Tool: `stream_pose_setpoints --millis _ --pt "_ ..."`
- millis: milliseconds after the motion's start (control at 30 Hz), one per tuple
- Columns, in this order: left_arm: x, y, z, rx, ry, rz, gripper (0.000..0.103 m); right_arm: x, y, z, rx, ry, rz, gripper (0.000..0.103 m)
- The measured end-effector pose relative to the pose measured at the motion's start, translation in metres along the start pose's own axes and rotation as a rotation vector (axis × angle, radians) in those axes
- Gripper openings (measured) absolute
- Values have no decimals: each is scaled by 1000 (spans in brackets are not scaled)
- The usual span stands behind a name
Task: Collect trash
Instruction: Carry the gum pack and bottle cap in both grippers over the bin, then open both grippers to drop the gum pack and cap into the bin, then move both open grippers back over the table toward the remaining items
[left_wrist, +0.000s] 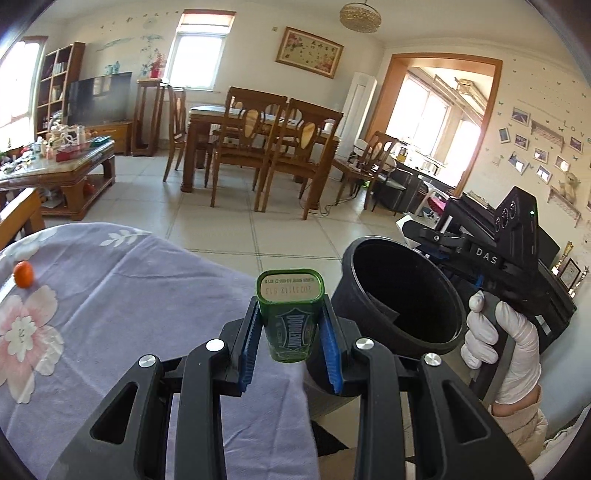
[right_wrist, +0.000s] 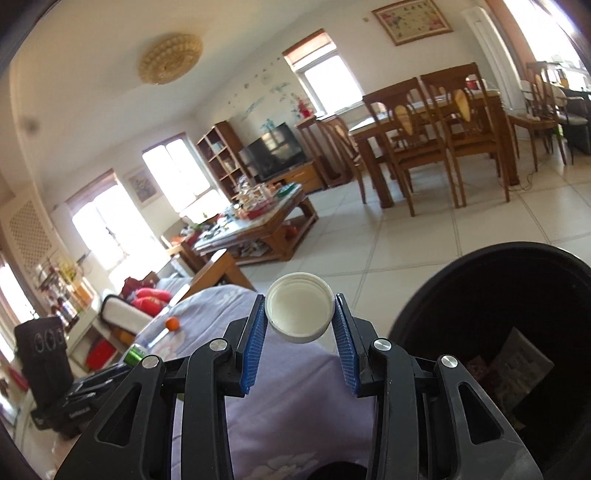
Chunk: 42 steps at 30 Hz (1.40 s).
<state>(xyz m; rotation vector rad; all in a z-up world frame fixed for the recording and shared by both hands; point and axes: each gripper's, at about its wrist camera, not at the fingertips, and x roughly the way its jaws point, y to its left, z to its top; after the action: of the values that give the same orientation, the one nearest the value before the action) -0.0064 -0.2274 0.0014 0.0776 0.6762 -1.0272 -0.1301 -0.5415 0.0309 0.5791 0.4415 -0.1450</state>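
Lilac floral cloth (left_wrist: 110, 295): left hand-held gripper (left_wrist: 290, 325) pinches green tin (left_wrist: 290, 314); right hand-held gripper (right_wrist: 300, 325) pinches white cap (right_wrist: 299, 312).

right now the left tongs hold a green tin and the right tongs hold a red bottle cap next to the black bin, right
Not quite: the cap is white, not red. The right wrist view shows the right tongs clamped on a white bottle cap beside the black bin. The rest stands: the left wrist view shows the left tongs holding the green tin.
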Motion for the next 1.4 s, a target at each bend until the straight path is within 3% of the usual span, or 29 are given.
stream_pose_setpoints --millis 200,400,500,700,900,1000,1200,1333,1400 --pt "45 -43 17 43 13 -105 31 -25 -64 9 87 -23 -162 36" --pt "101 -84 25 59 66 -216 31 -36 -118 5 123 28 -343 36" --pt "126 -104 21 86 101 -230 31 -33 -134 1 128 50 -417 36" --pt "153 -123 11 143 158 -221 31 -26 -156 -7 163 68 -424 36" --pt "159 -126 7 158 186 -190 33 -20 -143 -10 186 81 -421 37" --pt "156 -126 9 157 186 -182 33 -21 -141 -11 188 70 -431 51" --pt "144 -119 8 140 171 -175 35 -20 -130 -13 171 54 -424 58" --pt "125 -108 6 121 138 -144 56 -17 -122 -12 159 48 -404 58" --pt "111 -99 5 106 111 -126 58 -15 -116 -12 144 45 -394 58"
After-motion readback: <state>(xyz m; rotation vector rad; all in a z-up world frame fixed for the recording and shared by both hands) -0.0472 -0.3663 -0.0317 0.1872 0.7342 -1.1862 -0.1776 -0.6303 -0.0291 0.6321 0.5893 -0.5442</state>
